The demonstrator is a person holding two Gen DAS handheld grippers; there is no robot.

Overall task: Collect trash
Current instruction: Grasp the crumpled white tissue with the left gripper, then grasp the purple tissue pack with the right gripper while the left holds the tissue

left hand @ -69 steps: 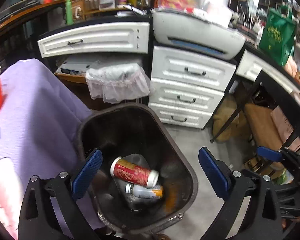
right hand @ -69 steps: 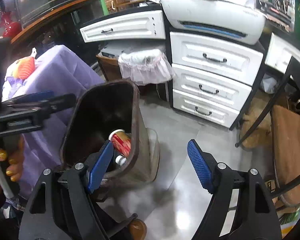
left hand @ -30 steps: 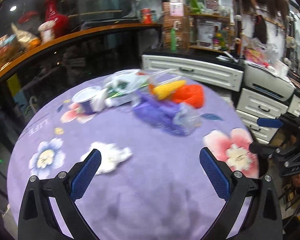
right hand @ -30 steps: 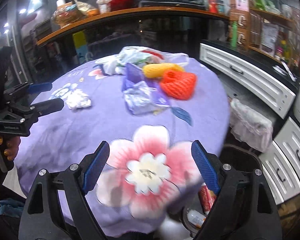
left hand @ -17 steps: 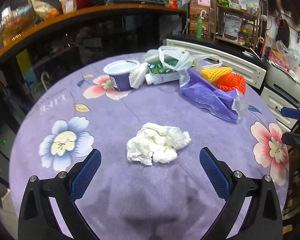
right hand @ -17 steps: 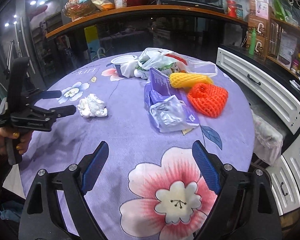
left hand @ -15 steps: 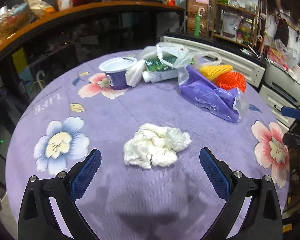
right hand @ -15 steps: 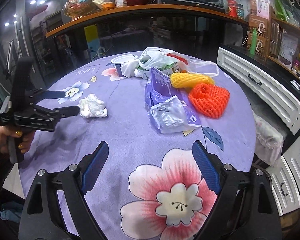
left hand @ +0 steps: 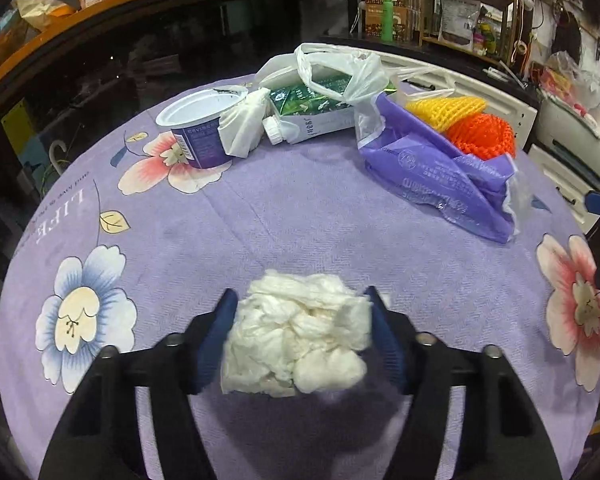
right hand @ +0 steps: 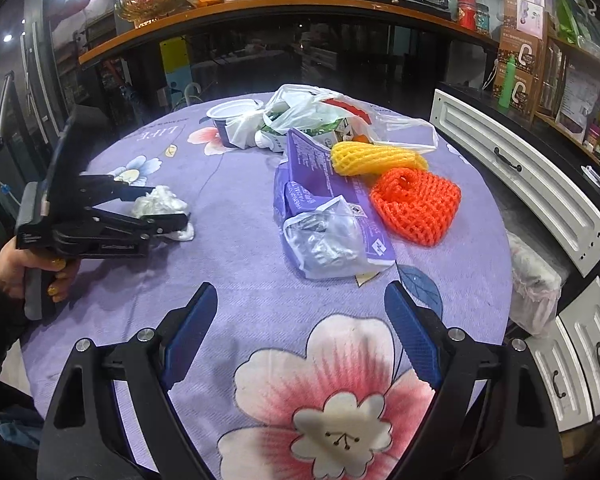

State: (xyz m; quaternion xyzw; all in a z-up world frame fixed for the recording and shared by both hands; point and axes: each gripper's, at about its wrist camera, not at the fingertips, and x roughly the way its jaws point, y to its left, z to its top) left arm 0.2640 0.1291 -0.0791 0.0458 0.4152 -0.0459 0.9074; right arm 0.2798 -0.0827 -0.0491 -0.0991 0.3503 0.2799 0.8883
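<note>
1 crumpled white tissue wad [left hand: 296, 340], soft and lumpy, sits between the left gripper [left hand: 300, 316] pads on the purple floral tablecloth [left hand: 300, 216]; jaws closing, both blue ribbed pads at its sides. Behind: 1 round plastic tub [left hand: 200, 126], 1 green-white carton [left hand: 312, 114], 1 thin white bag [left hand: 340, 70], 1 glossy purple wrapper [left hand: 432, 176], 2 foam nets.

Right wrist view adds the hand [right hand: 24, 270] holding that gripper, 1 crinkled silver packet [right hand: 324, 238], the yellow net [right hand: 376, 158], the orange net [right hand: 416, 204], white drawers [right hand: 520, 184]. Right gripper [right hand: 300, 324] jaws wide, holding nothing, above the cloth.
</note>
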